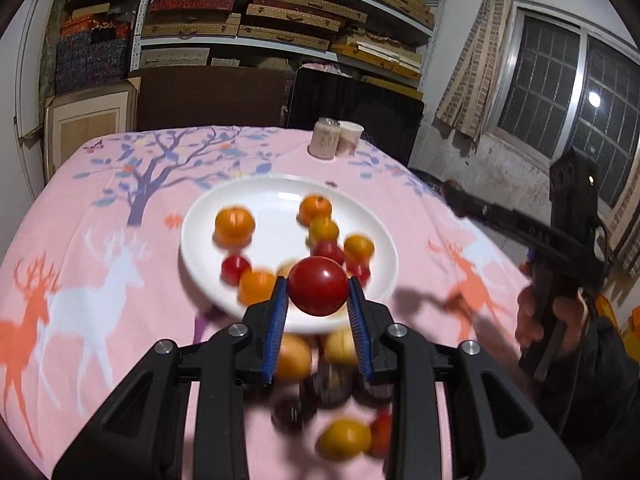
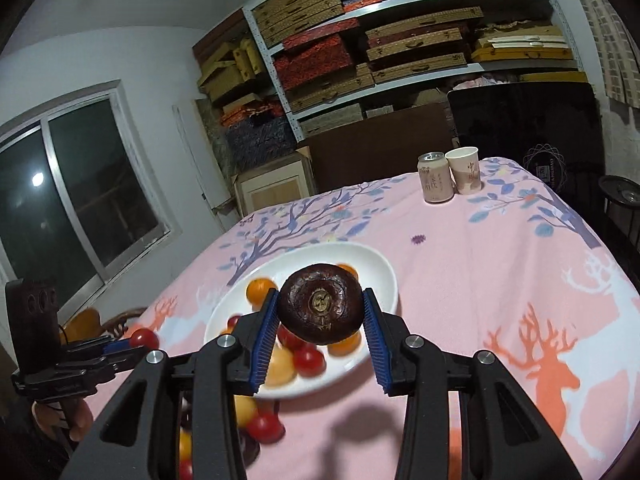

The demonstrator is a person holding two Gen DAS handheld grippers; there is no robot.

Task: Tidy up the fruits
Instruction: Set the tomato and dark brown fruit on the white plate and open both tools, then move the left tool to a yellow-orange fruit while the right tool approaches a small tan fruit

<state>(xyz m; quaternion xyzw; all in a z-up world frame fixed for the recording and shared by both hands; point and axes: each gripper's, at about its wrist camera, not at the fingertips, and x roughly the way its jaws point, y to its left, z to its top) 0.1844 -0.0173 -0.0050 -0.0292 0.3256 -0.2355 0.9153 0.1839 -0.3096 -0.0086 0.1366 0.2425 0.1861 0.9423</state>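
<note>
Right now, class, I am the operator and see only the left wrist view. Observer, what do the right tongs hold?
Observer: The right tongs are shut on a dark brown fruit, round and flattened, with a pale stub at its centre, possibly a water chestnut.
Operator: In my view my red tomato overlaps the white plate. Is it over the plate?
Observer: It seems not. In the right wrist view the red tomato in the left tongs appears off to the left of the white plate, over the pink tablecloth.
</note>
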